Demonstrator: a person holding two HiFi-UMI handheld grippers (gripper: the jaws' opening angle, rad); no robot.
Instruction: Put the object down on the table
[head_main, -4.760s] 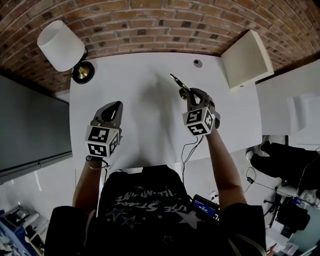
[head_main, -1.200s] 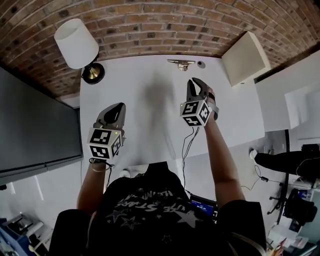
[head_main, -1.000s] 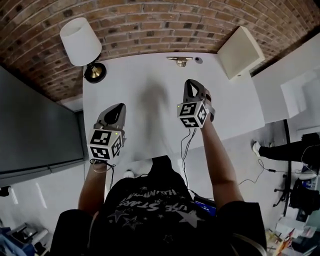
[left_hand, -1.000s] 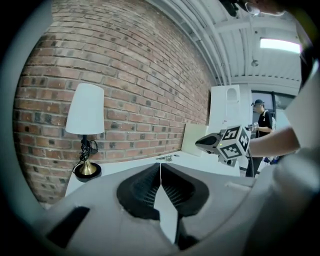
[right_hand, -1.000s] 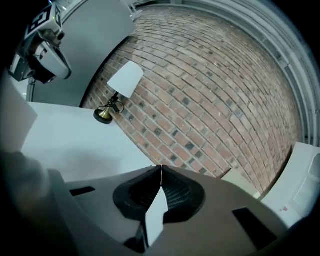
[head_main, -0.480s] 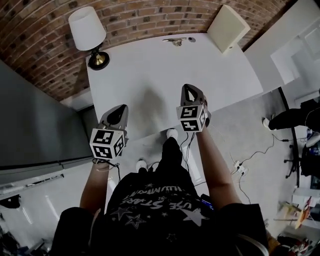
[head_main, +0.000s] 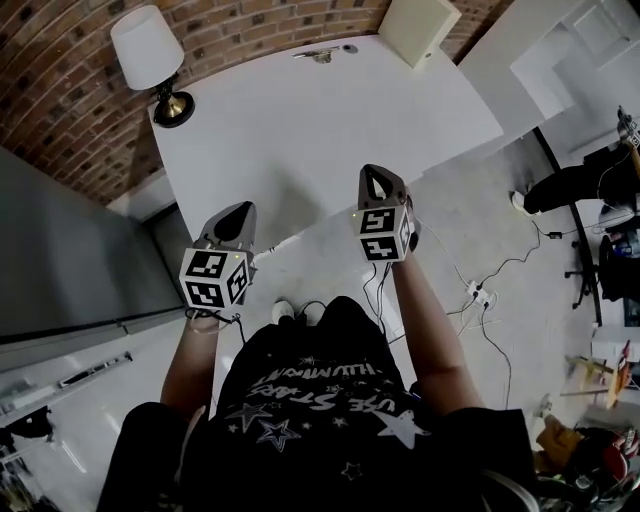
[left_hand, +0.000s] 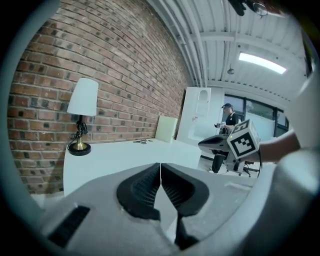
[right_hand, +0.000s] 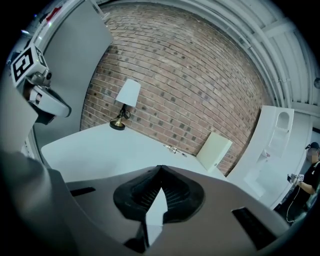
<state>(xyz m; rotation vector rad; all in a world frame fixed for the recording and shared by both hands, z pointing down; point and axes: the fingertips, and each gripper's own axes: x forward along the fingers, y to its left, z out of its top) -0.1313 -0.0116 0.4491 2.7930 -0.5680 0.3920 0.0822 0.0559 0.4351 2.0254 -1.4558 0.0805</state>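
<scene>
While the left tool (head_main: 239, 209) and right tool (head_main: 372, 174) are closed, empty, the small metallic object (head_main: 318, 54) lies on the table (head_main: 300, 130).

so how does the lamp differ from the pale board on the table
The lamp has a white shade on a brass base; the board is flat, square and cream. The lamp stands at the table's back left corner, the board at its back right. Both are by the brick wall.

brick wall (head_main: 60, 90) | white table (head_main: 330, 120) | shaded lamp (head_main: 146, 48) | grey floor (head_main: 470, 230)
</scene>
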